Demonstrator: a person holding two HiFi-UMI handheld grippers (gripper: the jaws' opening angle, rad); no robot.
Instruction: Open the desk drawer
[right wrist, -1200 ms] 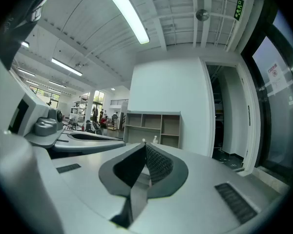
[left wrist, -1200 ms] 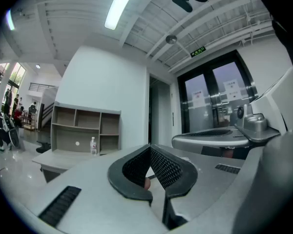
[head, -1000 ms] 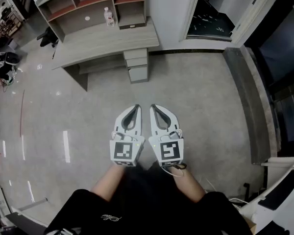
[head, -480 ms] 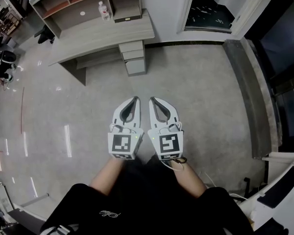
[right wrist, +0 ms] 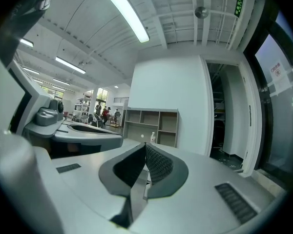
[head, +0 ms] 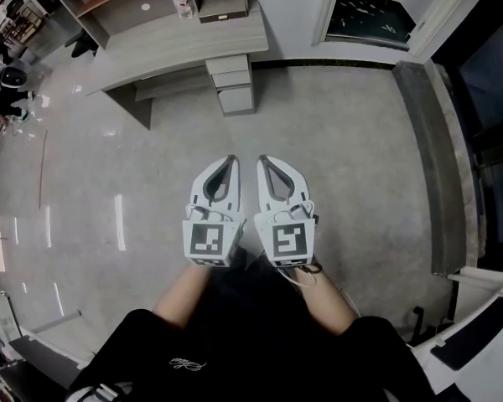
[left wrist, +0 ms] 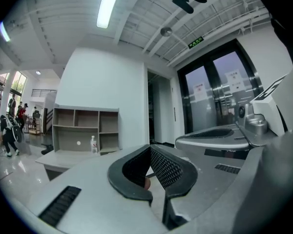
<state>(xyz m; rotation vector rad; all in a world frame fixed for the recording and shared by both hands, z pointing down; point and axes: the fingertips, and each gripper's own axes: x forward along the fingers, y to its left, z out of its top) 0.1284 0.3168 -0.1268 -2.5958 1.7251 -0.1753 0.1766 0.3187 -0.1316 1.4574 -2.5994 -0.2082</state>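
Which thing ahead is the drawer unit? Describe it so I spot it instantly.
Find the long pale desk against the white wall, with the open shelf unit on top. Under its end nearest the dark doorway sits the drawer stack: pale fronts one above another, unlike the plain leg panel at the other end.

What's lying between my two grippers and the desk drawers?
Nothing but bare grey floor lies between the shut left gripper and right gripper and the desk drawers; the head view shows this stretch.

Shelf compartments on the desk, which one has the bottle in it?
The wide lower compartment: the bottle stands at its right end, and no bottle shows in the others.
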